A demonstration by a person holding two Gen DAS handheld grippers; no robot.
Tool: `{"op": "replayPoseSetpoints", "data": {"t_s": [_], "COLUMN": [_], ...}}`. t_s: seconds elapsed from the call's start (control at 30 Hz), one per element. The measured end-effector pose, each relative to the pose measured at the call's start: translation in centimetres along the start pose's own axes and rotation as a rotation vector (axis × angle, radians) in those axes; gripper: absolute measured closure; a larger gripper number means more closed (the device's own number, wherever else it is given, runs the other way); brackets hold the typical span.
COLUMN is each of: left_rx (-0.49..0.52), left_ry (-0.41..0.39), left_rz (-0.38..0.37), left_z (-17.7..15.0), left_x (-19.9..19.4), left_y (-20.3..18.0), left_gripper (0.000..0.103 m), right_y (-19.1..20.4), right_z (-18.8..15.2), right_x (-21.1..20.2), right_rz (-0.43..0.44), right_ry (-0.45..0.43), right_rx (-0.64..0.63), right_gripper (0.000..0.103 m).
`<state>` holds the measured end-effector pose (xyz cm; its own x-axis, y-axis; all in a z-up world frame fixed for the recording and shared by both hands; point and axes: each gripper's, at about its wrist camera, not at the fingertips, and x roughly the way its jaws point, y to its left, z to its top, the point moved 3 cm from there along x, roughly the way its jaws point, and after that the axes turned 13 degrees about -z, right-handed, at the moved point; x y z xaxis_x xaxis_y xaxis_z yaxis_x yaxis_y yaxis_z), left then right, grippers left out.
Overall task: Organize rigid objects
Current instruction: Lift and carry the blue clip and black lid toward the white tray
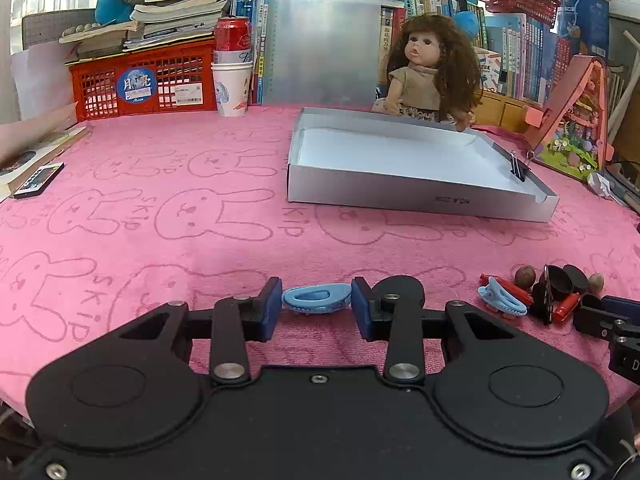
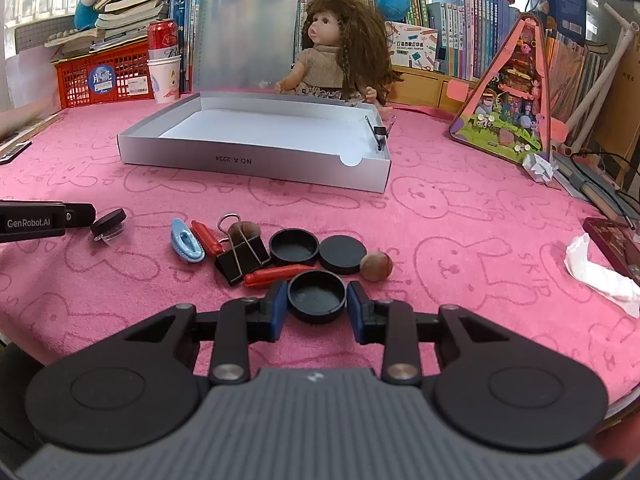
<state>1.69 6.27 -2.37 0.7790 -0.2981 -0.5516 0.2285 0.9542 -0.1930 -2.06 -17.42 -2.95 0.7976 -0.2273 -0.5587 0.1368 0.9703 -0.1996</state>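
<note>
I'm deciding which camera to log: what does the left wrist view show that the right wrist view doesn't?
Only the left wrist view: the left tool closed on a blue hair clip, and a cassette at the cloth's left edge. Only the right wrist view: the right tool closed on a black cap, and a crumpled tissue. Both: the silver box, the doll and the red can.

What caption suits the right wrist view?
Right gripper closed on a black cap, silver tray beyond.
</note>
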Motion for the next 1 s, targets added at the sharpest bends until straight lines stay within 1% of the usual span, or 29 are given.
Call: {"op": "replayPoseSetpoints", "data": {"t_s": [0.13, 0.33, 0.6, 0.7, 0.83, 1.0], "left_rx": [0.008, 0.014, 0.033, 0.039, 0.054, 0.062], "left_ry": [0.004, -0.014, -0.033, -0.036, -0.041, -0.020], "left_rz": [-0.015, -0.032, -0.056, -0.068, -0.069, -0.089], "left_z": [0.5, 1.7, 3.6, 4.4, 5.5, 6.3], "left_x": [-0.3, -1.0, -1.0, -0.7, 0.2, 1.8], "left_y": [-0.4, -0.9, -1.6, -1.8, -2.1, -2.5], "left_gripper": [0.068, 0.068, 0.068, 0.068, 0.068, 0.068], "right_y": [-0.3, -0.6, -0.8, -1.0, -0.9, -0.7], "right_z": [0.4, 1.6, 3.8, 4.7, 5.9, 6.8], "right_x": [-0.3, -0.7, -0.6, -0.1, 0.9, 2.2], "right_rz": [0.001, 0.009, 0.023, 0.042, 0.042, 0.048], "right_ry": [-0.007, -0.023, -0.075, -0.083, -0.090, -0.078], "right_rx": [0.004, 0.021, 0.020, 0.026, 0.017, 0.030], "right_gripper": [0.066, 0.066, 0.066, 0.066, 0.066, 0.066]}}
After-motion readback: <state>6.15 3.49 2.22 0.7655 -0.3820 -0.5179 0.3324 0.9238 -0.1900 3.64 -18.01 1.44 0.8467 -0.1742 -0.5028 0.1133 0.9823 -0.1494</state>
